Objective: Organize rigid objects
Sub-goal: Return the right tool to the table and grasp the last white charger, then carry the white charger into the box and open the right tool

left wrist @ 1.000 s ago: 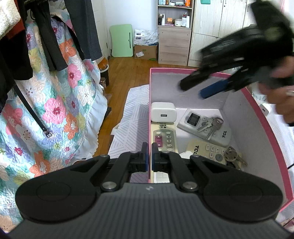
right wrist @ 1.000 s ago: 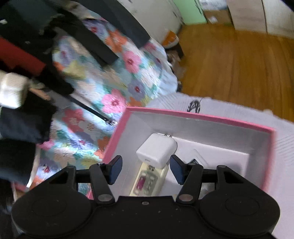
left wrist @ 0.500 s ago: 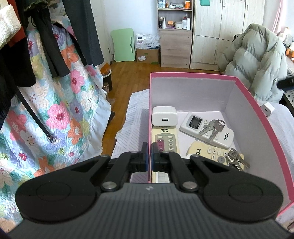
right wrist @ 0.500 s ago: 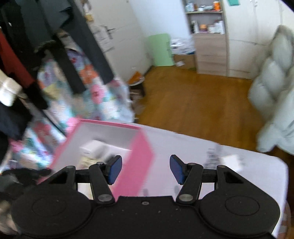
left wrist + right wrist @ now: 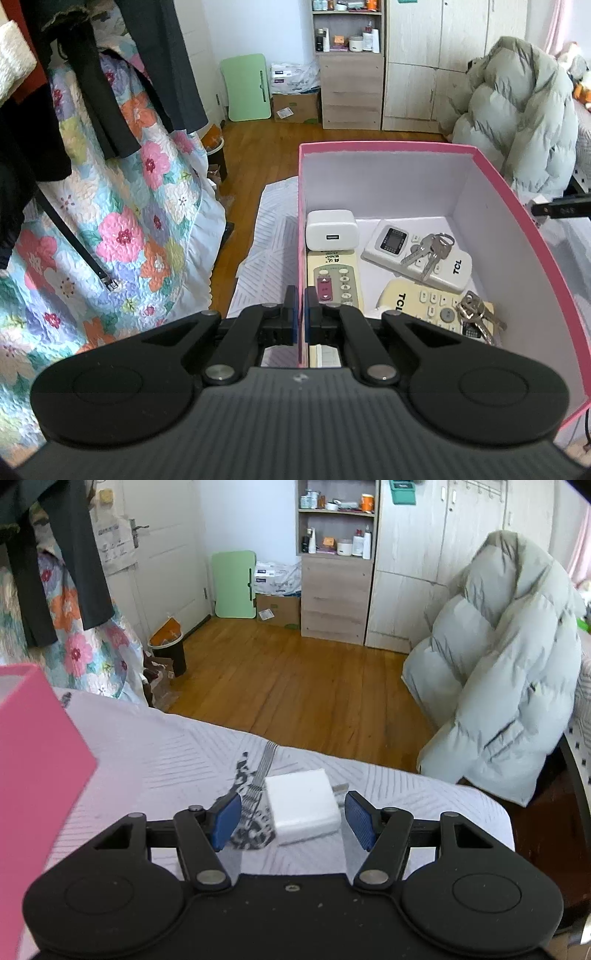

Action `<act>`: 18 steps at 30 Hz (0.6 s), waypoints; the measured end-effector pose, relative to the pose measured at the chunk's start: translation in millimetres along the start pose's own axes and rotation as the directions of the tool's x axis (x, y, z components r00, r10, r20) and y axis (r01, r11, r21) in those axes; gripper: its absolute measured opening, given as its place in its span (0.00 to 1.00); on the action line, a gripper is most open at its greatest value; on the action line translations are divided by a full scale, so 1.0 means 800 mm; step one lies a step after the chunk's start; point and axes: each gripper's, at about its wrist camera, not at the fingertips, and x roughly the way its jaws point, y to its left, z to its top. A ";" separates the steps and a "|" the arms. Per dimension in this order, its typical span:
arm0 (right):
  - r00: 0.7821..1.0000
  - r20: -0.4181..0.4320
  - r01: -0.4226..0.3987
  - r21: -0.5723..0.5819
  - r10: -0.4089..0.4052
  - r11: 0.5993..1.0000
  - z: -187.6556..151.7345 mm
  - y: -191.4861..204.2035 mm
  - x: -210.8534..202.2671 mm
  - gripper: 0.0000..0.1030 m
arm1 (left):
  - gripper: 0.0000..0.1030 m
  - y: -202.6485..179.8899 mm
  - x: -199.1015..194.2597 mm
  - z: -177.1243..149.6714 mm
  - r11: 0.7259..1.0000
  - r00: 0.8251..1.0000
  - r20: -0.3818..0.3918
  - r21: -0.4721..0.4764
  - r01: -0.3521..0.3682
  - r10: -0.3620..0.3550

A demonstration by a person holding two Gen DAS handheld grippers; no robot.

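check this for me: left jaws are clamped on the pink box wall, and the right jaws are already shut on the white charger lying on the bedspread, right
Not quite. The right wrist view shows the right gripper with its jaws open: the white charger lies between them on the bedspread, with a gap on both sides, so it is not gripped yet. The rest holds: the left gripper is clamped on the pink box wall.

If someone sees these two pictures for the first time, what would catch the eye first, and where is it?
Probably the pink box in the left wrist view: it holds a white charger, three remotes and two bunches of keys, and the left gripper is shut on its near wall. In the right wrist view, a second white charger lies on the pale bedcover between the open fingers of the right gripper, not yet gripped.
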 end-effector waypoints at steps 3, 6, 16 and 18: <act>1.000 0.005 0.001 -0.050 -0.001 0.999 -0.011 -0.001 0.008 0.65 | 0.02 0.000 -0.001 0.001 1.000 1.000 -0.002 0.001 0.001 -0.001; 1.000 0.005 0.003 -0.068 -0.003 0.998 -0.011 -0.001 0.009 0.60 | 0.02 -0.001 -0.002 0.001 1.000 1.000 -0.002 -0.005 -0.003 0.003; 0.995 0.018 -0.096 0.043 0.095 0.994 -0.026 0.001 -0.031 0.60 | 0.02 -0.003 -0.003 0.000 1.000 1.000 -0.005 -0.017 -0.014 0.014; 0.989 0.038 -0.142 0.052 0.140 0.989 -0.025 0.009 -0.050 0.60 | 0.02 -0.003 -0.002 0.000 1.000 1.000 -0.002 -0.011 -0.016 0.016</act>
